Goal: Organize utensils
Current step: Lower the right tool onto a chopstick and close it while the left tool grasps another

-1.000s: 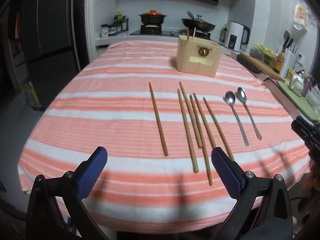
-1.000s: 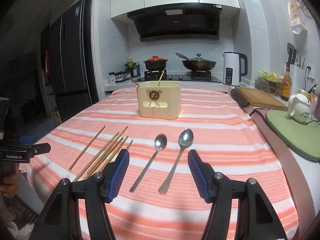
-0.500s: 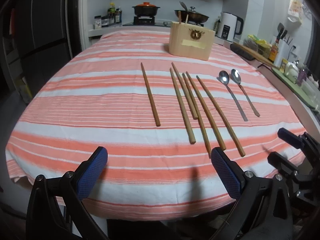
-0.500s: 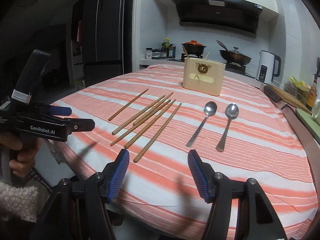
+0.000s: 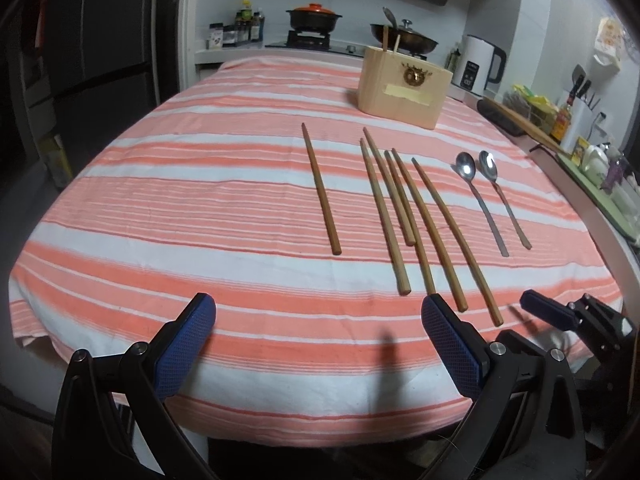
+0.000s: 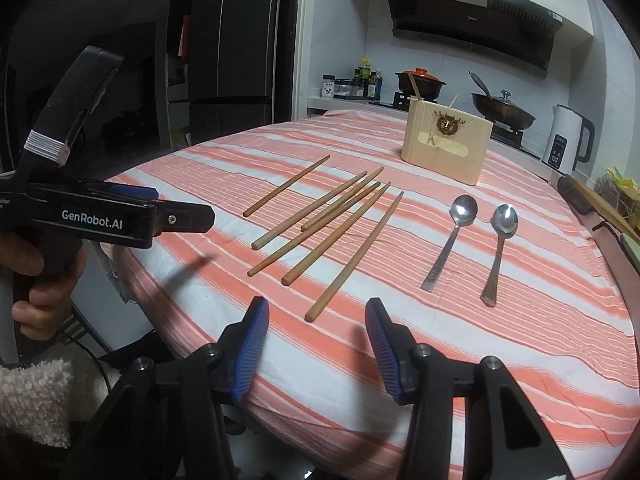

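While both your grippers hang spread wide and empty at the table's near edge, the chopsticks (image 6: pixel 352 244) lie loose on the striped cloth in front of the wooden holder (image 6: pixel 446 148), spoons (image 6: pixel 472 240) just right of them. Thin, light, stiff sticks probably roll; pinch your right gripper (image 6: pixel 316 340) across the thick near end.

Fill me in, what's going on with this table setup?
A person holds two handheld tongs over a striped table, sorting utensils. Both the left tongs and right tongs are open and empty near the table's near edge. Six wooden chopsticks and two metal spoons lie loose on the cloth. The wooden holder at the far end already has two sticks poking out. Nothing is being gripped yet.
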